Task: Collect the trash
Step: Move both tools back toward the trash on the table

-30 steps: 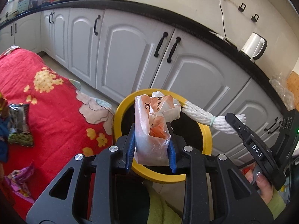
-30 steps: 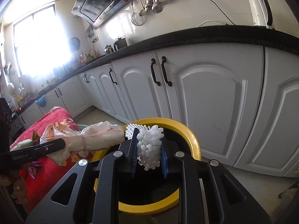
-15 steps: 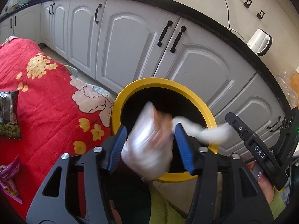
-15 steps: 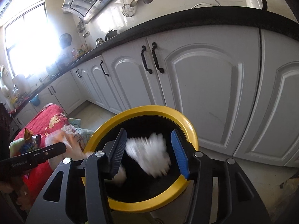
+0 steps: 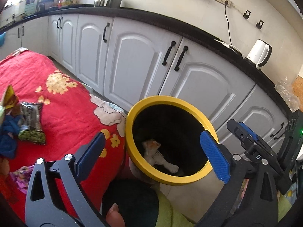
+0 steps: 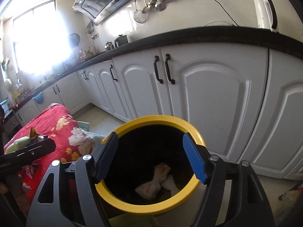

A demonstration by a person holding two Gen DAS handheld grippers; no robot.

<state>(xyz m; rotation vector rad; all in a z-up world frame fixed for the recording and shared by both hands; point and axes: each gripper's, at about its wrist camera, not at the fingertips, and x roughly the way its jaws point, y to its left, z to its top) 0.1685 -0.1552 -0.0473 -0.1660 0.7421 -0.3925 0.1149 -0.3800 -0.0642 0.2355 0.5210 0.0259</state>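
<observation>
I noted both grippers, left gripper (image 5: 153, 151) and right gripper (image 6: 151, 156), just released and empty over the yellow-rimmed black bin (image 5: 144, 167), while the remaining dark crinkled snack wrapper (image 5: 32, 126) lay at mid-left of the left wrist frame, nearer the left.

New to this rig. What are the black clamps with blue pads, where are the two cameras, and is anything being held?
No robot here: a person holds a hand-operated two-finger gripper in each hand, each with a fisheye camera looking along its fingers. One picture is from the left gripper, the other from the right gripper. Both hover over a black bin with a yellow rim. Their jaws have just been opening, and nothing is between them now. A crumpled white-and-orange plastic bag and white foam netting lie inside the bin. Snack wrappers remain on the red floral cloth beside it.
</observation>
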